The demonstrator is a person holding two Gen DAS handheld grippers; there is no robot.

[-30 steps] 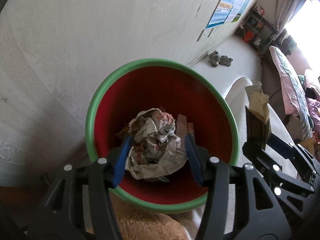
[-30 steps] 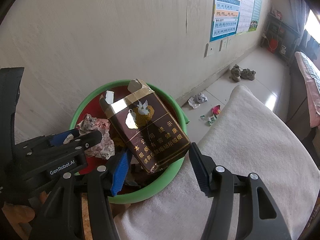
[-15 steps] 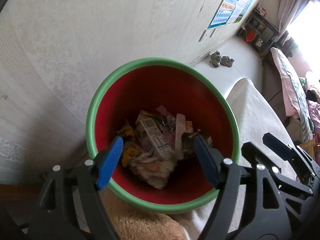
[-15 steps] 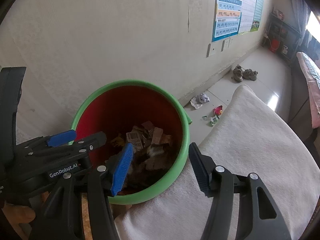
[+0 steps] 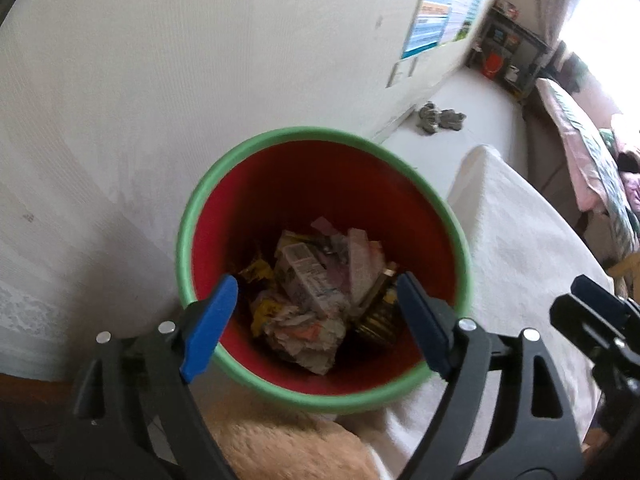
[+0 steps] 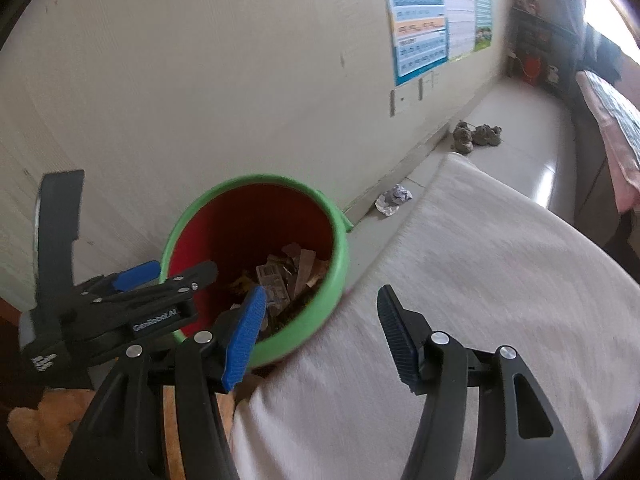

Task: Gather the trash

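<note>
One bin [image 5: 256, 160] here, green rim, red inside, sitting on the floor right against the wall [image 5: 160, 60] and just beside a white-covered cushion [image 6: 480, 280]. Trash pile [image 5: 316, 296] is down at the bottom of it: a crumpled newspaper ball [image 5: 304, 336] on the near side, one small carton with a barcode [image 5: 306, 276], a yellow wrapper [image 5: 260, 276], a dark brown pack [image 5: 378, 320] tucked on the right, plus some pinkish card bits. Can't count the scraps exactly, too jumbled.

Two grippers, both with blue pads. Left gripper [image 5: 316, 320] hangs over the bin mouth, jaws have just been opening and now stand wide apart, nothing between them, the paper ball lies loose below. Right gripper [image 6: 320, 328] is off to the side over the bin's near rim and the cushion edge, jaws apart too, nothing in them. In the right view you can see the left gripper [image 6: 120, 304] poking in over the bin from the left.

Further out: one more crumpled wad [image 6: 394, 200] lies on the floor by the baseboard, outside the bin. Two shoes [image 6: 476, 138] further along the wall. Two posters [image 6: 440, 16] up on the wall, one dark shelf [image 6: 536, 52] at the far end. Something tan and fluffy [image 5: 288, 448] at the bottom edge, can't tell what.
</note>
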